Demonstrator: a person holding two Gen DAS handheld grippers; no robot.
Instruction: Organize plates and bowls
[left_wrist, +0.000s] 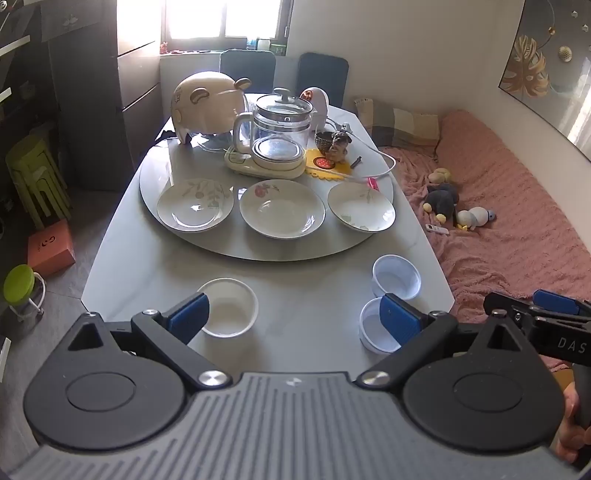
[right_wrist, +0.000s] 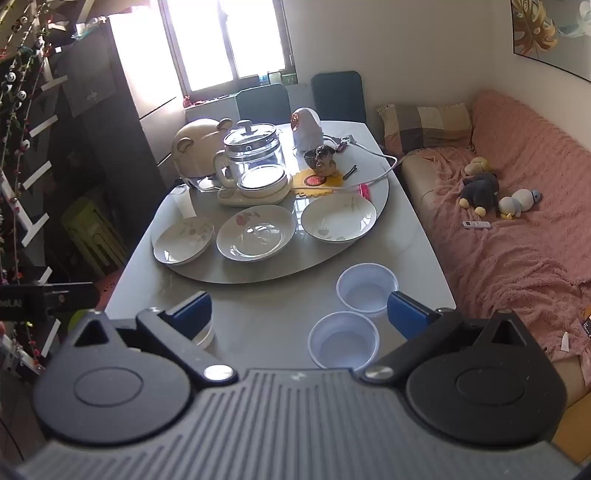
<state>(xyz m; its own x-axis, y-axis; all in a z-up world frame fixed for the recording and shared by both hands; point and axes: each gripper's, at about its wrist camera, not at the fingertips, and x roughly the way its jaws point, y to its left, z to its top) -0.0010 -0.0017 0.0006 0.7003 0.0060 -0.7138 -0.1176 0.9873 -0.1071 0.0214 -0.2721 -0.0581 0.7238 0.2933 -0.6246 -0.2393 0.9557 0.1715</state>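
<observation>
Three floral plates lie in a row on the grey turntable (left_wrist: 184, 243): a left plate (left_wrist: 195, 205), a middle plate (left_wrist: 282, 208) and a right plate (left_wrist: 361, 206). Closer in, a white bowl (left_wrist: 231, 312) stands on the table's left side. Two clear plastic bowls stand on the right, one farther (left_wrist: 396, 277) and one nearer (left_wrist: 371, 332). My left gripper (left_wrist: 295, 317) hovers open above the table, with the white bowl by its left finger and the nearer clear bowl behind its right finger. My right gripper (right_wrist: 301, 314) is open too, and the nearer clear bowl (right_wrist: 343, 343) lies between its fingers, untouched.
A glass kettle (left_wrist: 282, 129) on its base, a bear-shaped appliance (left_wrist: 208, 105), a small pot figurine (left_wrist: 334, 142) and a white cable crowd the turntable's far half. A sofa with a pink blanket (left_wrist: 517, 206) and soft toys runs along the table's right. Green stools (left_wrist: 35, 177) stand at the left.
</observation>
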